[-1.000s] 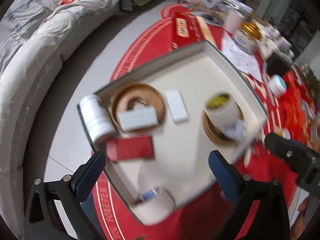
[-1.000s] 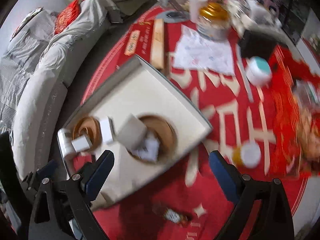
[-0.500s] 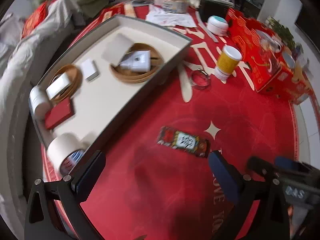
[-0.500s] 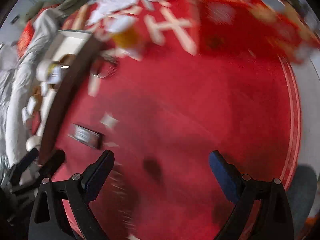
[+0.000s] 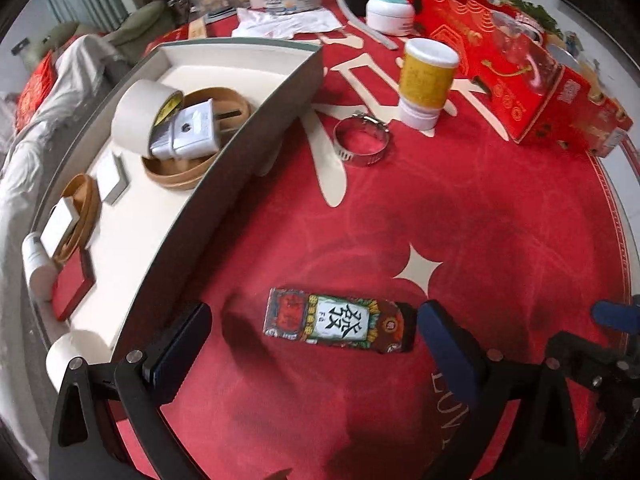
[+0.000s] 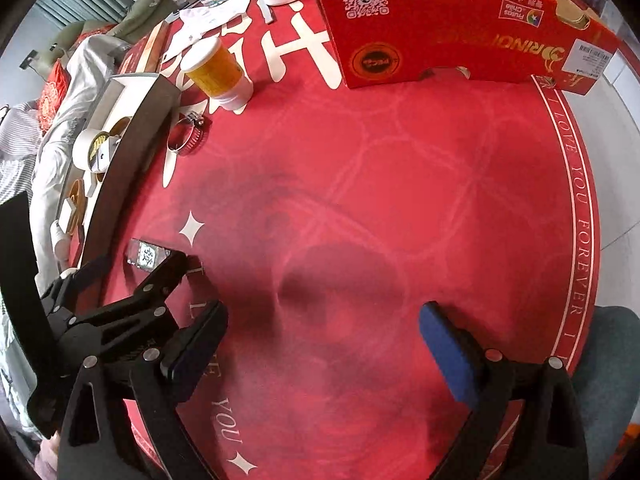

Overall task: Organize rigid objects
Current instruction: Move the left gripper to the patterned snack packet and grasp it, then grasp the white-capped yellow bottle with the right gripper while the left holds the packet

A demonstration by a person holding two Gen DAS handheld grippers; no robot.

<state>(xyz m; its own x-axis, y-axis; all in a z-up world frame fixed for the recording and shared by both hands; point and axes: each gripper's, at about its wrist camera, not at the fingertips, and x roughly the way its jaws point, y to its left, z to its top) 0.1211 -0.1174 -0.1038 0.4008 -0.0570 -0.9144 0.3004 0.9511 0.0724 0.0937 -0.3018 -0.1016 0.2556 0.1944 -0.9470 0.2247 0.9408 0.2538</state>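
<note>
A flat patterned pack with a white label lies on the red tablecloth. My left gripper stands open, one finger on each side of the pack, close above the cloth. The grey tray to its left holds a tape roll, a white plug, wooden rings, small white boxes and a red box. From the right wrist view the same pack shows just beyond the left gripper's fingers. My right gripper is open over bare cloth, holding nothing.
A metal hose clamp and a yellow bottle with a white cap stand beside the tray. A long red carton lines the far right. A teal-lidded jar, papers and a glass jar crowd the back. A sofa lies beyond the tray.
My left gripper swung from above the tray down to the patterned pack, which now sits between its fingers. My right gripper moved off the tray to the bare cloth at the right.
</note>
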